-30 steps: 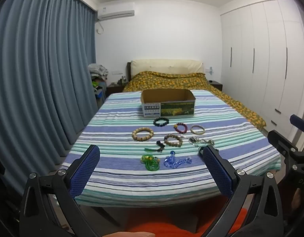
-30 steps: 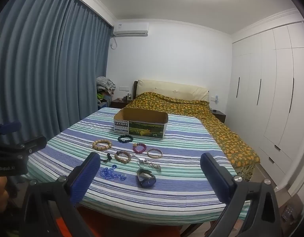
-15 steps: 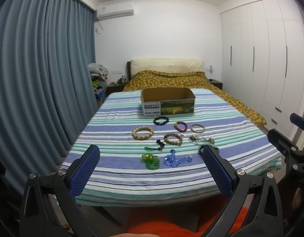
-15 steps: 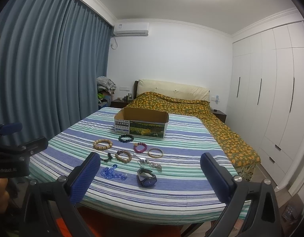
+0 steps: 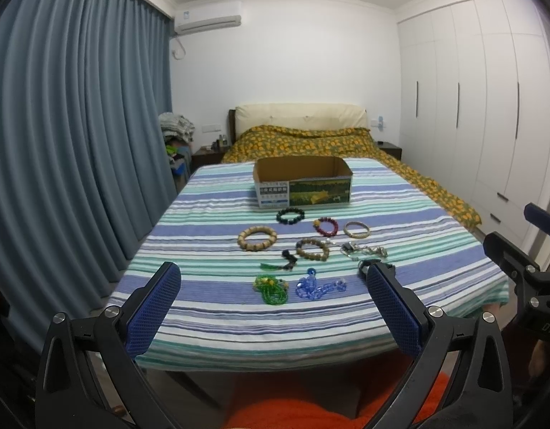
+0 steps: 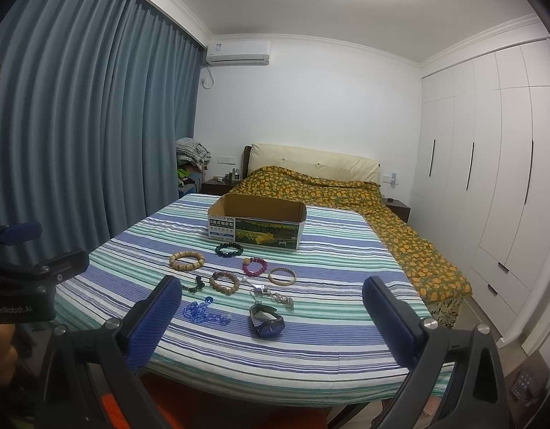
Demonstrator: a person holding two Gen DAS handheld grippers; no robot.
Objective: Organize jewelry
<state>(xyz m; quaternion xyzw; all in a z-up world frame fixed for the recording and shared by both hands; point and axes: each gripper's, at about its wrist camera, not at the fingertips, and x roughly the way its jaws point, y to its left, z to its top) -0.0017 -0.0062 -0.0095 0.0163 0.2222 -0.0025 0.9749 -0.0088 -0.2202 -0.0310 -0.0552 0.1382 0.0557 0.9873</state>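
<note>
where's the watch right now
In the right wrist view the watch lies on the striped cloth near the front edge, right of the blue beads, just in front of the silver chain.

Beaded bracelets (image 5: 257,237): five
Bangles (image 5: 356,229): one
Watches (image 6: 267,322): one
Cardboard boxes (image 5: 303,181): one
Grippers (image 5: 271,286): two

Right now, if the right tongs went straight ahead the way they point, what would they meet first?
The right tongs are open and empty, held short of the table's near edge. Straight ahead, the wristwatch on the striped cloth looks likeliest to be met first. The blue bead strand lies left of that line. Depth is uncertain.
</note>
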